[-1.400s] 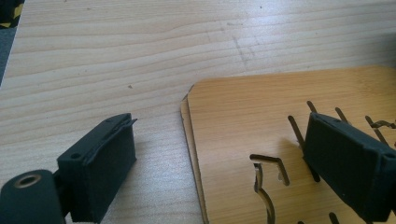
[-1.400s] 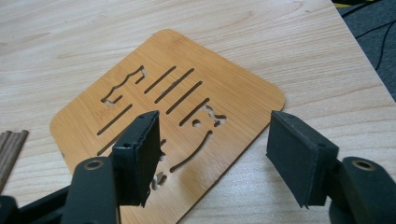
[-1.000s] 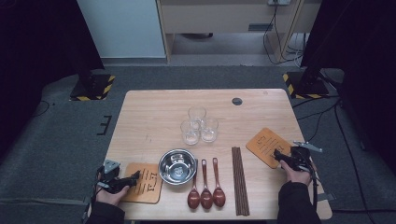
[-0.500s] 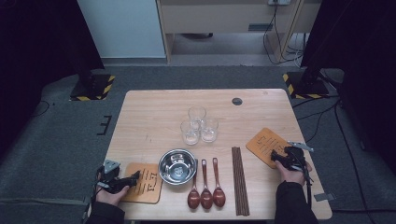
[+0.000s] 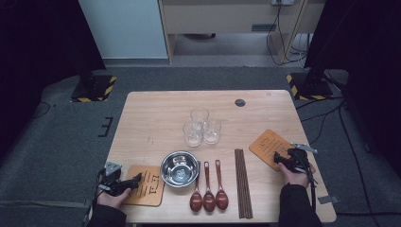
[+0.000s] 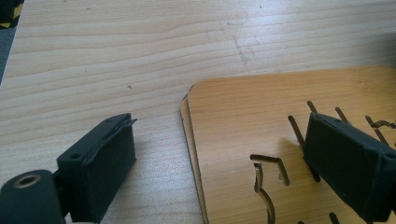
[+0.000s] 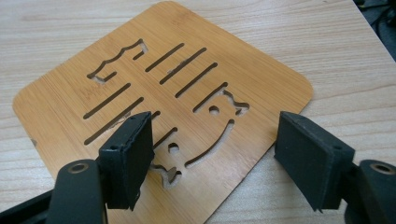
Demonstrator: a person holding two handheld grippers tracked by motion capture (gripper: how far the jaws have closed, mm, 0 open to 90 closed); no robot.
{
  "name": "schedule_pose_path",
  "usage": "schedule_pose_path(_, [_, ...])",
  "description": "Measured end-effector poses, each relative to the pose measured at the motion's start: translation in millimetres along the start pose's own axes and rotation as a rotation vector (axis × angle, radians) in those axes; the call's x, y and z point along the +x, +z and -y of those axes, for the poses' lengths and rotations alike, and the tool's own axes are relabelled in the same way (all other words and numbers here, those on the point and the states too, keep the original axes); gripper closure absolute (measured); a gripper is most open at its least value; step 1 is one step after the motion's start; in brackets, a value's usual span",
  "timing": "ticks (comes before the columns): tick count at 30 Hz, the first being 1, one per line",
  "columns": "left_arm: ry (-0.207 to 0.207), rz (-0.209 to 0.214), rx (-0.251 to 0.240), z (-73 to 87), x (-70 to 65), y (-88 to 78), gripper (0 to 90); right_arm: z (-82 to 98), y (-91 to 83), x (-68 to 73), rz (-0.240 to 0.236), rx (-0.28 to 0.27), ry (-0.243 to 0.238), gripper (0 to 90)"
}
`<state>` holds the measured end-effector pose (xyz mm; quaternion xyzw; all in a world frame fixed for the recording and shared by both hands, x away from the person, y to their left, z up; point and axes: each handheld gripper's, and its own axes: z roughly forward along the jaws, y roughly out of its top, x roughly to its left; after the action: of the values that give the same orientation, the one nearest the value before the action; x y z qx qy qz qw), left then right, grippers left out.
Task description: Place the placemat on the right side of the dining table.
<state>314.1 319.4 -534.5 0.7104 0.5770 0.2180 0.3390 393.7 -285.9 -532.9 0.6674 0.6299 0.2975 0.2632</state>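
A cut-out wooden coaster lies at the table's near left; in the left gripper view the coaster shows a doubled edge, like two stacked. My left gripper is open, one jaw over bare table and the other over the coaster, straddling its edge. A second wooden coaster lies at the near right. My right gripper is open low over its near corner, one jaw above the wood and the other past its edge. Nothing is gripped.
A steel bowl sits beside the left coaster. Three brown spoons and a bundle of dark chopsticks lie near the front edge. Three clear glasses cluster mid-table. A black cap marks the far side of the wooden table.
The right gripper has shifted a little to the left, onto the near corner of the right coaster. The left gripper has stayed where it was.
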Motion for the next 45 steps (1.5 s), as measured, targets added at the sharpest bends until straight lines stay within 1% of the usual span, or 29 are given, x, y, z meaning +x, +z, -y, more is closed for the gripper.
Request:
schedule_pose_path(2, [0.000,0.000,0.000,0.0,0.0,0.0,8.2,0.9,0.6,2.7,0.017,-0.003,-0.012,27.2])
schedule_pose_path(3, [0.000,0.000,0.000,0.0,0.0,0.0,8.2,1.4,0.9,3.7,0.026,-0.002,-0.028,27.1])
schedule_pose_path(6, [0.000,0.000,0.000,0.0,0.0,0.0,8.2,1.1,0.7,4.2,0.029,0.000,-0.024,28.2])
schedule_pose_path(8, [0.000,0.001,0.000,0.0,0.0,0.0,8.2,0.9,0.4,2.3,0.018,0.001,-0.030,29.4])
schedule_pose_path(10, [0.000,0.001,0.000,0.0,0.0,0.0,8.2,0.4,0.0,-1.0,0.007,0.000,-0.042,33.4])
schedule_pose_path(15, [0.001,0.001,0.000,0.0,0.1,0.0,8.2,-1.5,-0.8,-15.0,-0.031,-0.003,-0.054,43.1])
schedule_pose_path(17, [0.001,0.001,0.000,0.0,0.1,0.0,8.2,-1.9,-1.0,-20.2,-0.053,-0.005,-0.060,44.0])
schedule_pose_path(18, [0.001,0.001,0.000,0.0,0.1,0.0,8.2,-2.2,-1.0,-21.7,-0.061,-0.004,-0.056,44.0])
schedule_pose_path(20, [0.001,0.001,0.000,0.0,0.1,0.0,8.2,-2.8,-0.2,-24.1,-0.070,-0.007,-0.067,44.1])
schedule_pose_path(22, [0.001,0.001,0.000,0.0,0.1,0.0,8.2,-2.9,0.4,-25.6,-0.082,-0.012,-0.059,44.2])
schedule_pose_path(23, [0.001,0.001,0.000,0.0,0.1,0.0,8.2,-3.0,0.1,-26.4,-0.089,-0.011,-0.047,42.6])
schedule_pose_path(24, [0.001,0.001,0.000,0.0,0.1,0.0,8.2,-3.1,0.1,-27.1,-0.101,-0.017,-0.034,39.1])
schedule_pose_path(26, [0.001,0.001,0.000,0.0,0.1,0.0,8.1,-3.8,-0.7,-27.8,-0.108,-0.022,-0.025,33.9])
schedule_pose_path(29, [0.001,0.001,0.000,0.0,0.1,0.0,8.2,-3.9,-1.6,-25.8,-0.122,-0.011,-0.014,30.1])
schedule_pose_path(31, [0.001,0.001,0.000,0.0,0.1,0.0,8.1,-3.4,-1.4,-23.6,-0.113,-0.003,-0.029,28.9])
schedule_pose_path(34, [0.001,0.001,0.000,0.0,0.1,0.0,8.1,-2.5,-0.1,-20.0,-0.097,0.005,-0.037,27.8])
schedule_pose_path(39, [0.001,0.001,0.000,0.0,0.0,0.0,8.1,-0.6,2.3,-14.0,-0.048,-0.015,-0.047,26.1])
schedule_pose_path(42, [0.001,0.001,0.000,0.0,0.1,0.0,8.1,-0.3,3.8,-10.4,-0.023,-0.017,-0.059,25.2])
schedule_pose_path(45, [0.001,0.001,0.000,0.0,0.1,0.0,8.1,-0.5,4.6,-10.0,-0.024,-0.021,-0.064,25.7])
